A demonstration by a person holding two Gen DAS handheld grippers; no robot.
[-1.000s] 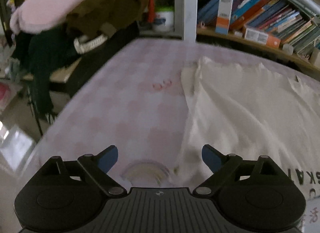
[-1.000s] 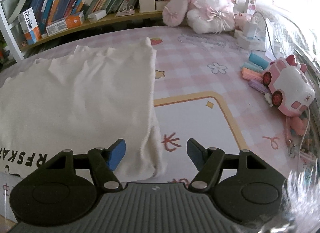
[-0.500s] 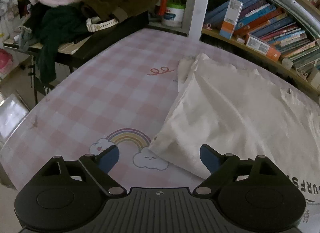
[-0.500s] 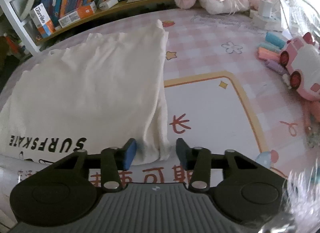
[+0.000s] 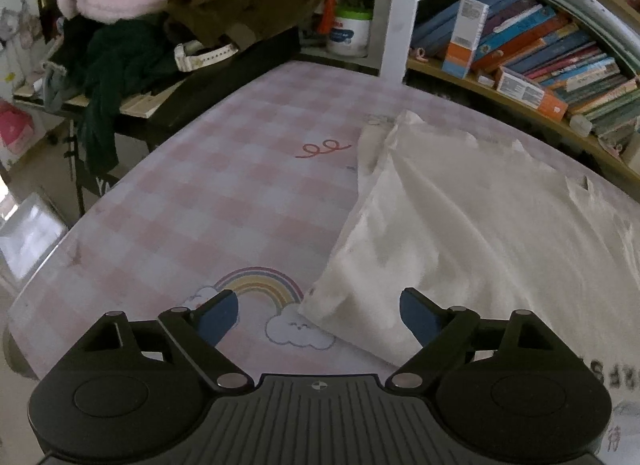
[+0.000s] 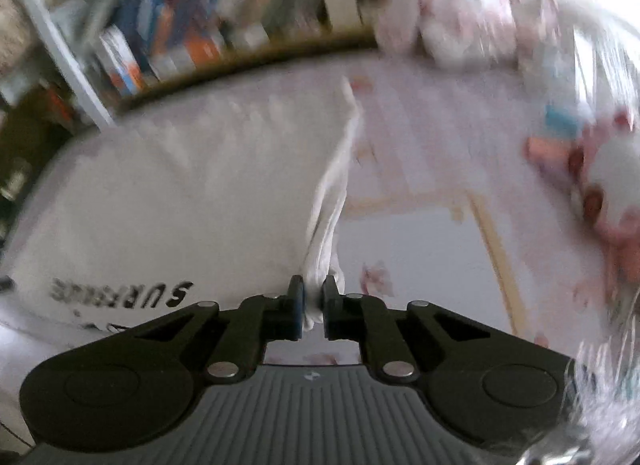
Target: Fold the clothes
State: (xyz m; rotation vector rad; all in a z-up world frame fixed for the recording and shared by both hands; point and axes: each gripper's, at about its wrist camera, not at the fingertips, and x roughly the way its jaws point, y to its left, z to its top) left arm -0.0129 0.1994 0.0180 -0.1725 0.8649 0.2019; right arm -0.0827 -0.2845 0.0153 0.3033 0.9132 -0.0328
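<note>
A cream T-shirt (image 5: 472, 225) with black lettering lies spread on the pink checked tabletop (image 5: 224, 193). In the left wrist view my left gripper (image 5: 318, 315) is open, and the shirt's near left corner lies between and just ahead of its blue pads. In the right wrist view, which is blurred by motion, my right gripper (image 6: 313, 307) is shut on the near right corner of the T-shirt (image 6: 192, 193), with bunched cloth pinched between its pads and a ridge of fabric rising ahead of it.
A bookshelf (image 5: 540, 65) runs along the far side. A dark side table piled with clothes (image 5: 160, 37) stands at the left, beyond the table's edge. A pink toy car (image 6: 600, 173) and a plush toy (image 6: 452, 17) sit at the right.
My right gripper has gone from open to shut on the shirt's right corner, which now bunches up. My left gripper has pulled back to the shirt's left corner and stays open.
</note>
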